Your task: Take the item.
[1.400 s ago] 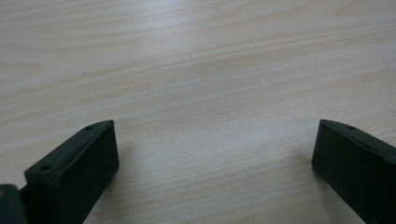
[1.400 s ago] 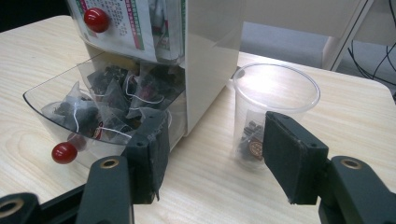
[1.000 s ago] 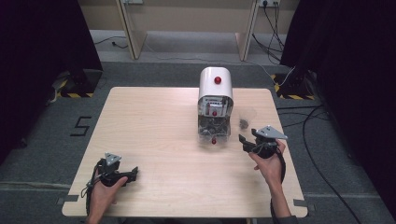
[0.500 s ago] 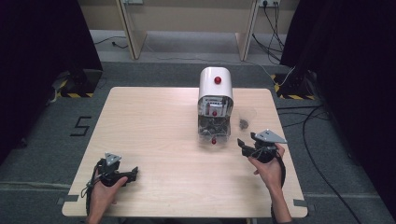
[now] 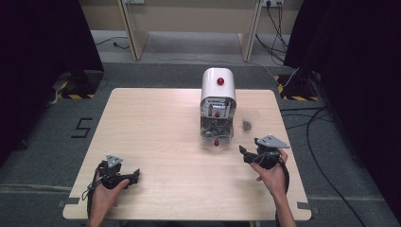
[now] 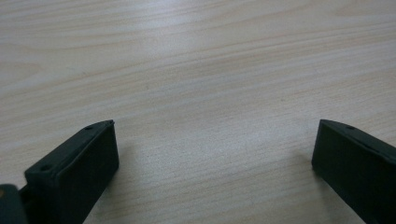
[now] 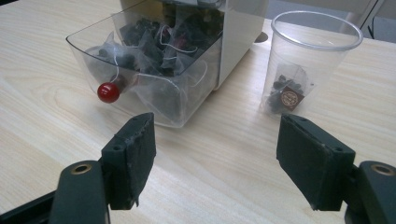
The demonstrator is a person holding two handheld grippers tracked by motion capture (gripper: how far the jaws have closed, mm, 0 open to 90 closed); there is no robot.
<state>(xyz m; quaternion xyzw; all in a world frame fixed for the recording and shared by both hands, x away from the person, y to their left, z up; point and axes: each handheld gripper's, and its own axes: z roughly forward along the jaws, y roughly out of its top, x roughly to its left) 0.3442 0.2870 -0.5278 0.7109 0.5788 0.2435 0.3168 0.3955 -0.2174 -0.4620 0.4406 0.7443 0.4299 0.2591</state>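
cup point(image 7: 312, 60) with tea bag point(image 7: 286, 94) just beyond wide-open, empty right tongs point(image 7: 217, 161); left tongs point(image 6: 215, 163) likewise

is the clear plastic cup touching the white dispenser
Apart. The right gripper view shows bare wooden table between the clear plastic cup and the white dispenser's side.

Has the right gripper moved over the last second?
Yes. The right gripper has drawn back toward the person, widening its gap from the tea bag dispenser.
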